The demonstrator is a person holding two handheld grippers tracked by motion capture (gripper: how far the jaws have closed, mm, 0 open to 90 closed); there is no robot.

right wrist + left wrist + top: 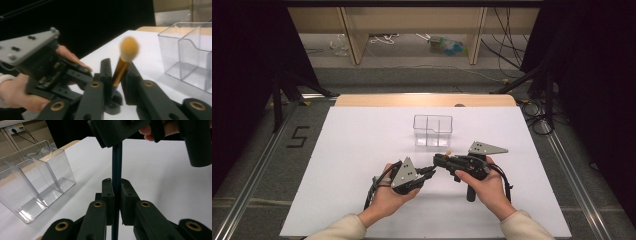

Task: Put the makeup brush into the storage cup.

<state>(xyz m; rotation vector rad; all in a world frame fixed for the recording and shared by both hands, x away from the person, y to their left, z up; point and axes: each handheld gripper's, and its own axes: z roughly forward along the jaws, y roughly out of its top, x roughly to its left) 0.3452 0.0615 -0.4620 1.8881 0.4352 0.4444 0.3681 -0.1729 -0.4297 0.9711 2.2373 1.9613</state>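
While both grippers clamp the same makeup brush, a hand-over in mid-air looks to be the work in hand. The right gripper pinches the gold ferrule just under the orange bristle tip, and the left gripper is clenched on the dark handle lower down; in the high view the two meet near the middle of the bench, just in front of the clear divided organizer.

The risk, as I judge it, lies in the double hold. If either hand twists or pulls before the other lets go, the thin handle could bend, slip through the pads or snap out sideways. Should both release together, the brush would drop onto the bench and roll. The right gripper's hold sits close to the soft bristles, so a slide upward could crush them. When the brush heads for the organizer, a tilted approach might knock its light plastic wall and shove it backward.

A white sheet covers the bench, with a wooden edge showing at the far side. Beyond lie a grey floor, loose cables, dark curtains on both sides, and a number five taped on the floor at left.
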